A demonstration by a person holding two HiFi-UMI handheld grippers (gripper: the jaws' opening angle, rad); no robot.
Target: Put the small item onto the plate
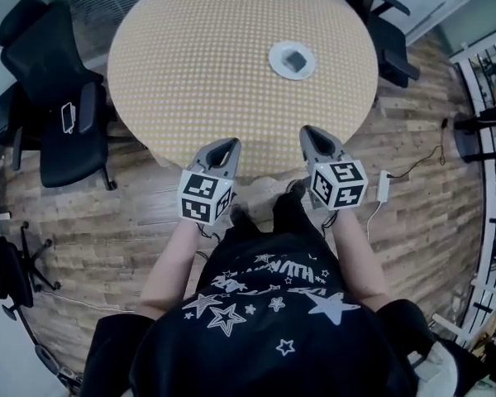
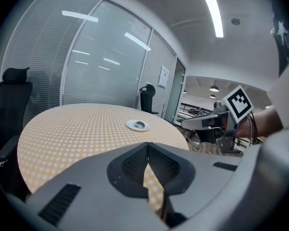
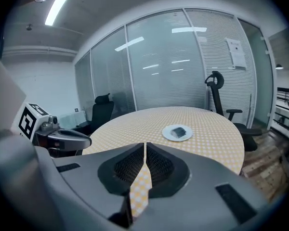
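A small dark grey item (image 1: 295, 59) lies on the white plate (image 1: 279, 54), which stands on the far right part of the round table with a yellow checked cloth (image 1: 198, 56). The left gripper view shows the plate (image 2: 133, 125) far ahead, and the right gripper view shows the plate (image 3: 169, 134) with the item (image 3: 179, 131) on it. My left gripper (image 1: 225, 145) and right gripper (image 1: 312, 132) hover side by side at the table's near edge. Both are shut with nothing between their jaws, and both are well short of the plate.
Black office chairs stand to the left of the table (image 1: 62, 114) and behind it at the right (image 1: 382, 23). A white power strip (image 1: 383, 186) with a cable lies on the wooden floor at the right. Glass walls with blinds (image 3: 159, 71) ring the room.
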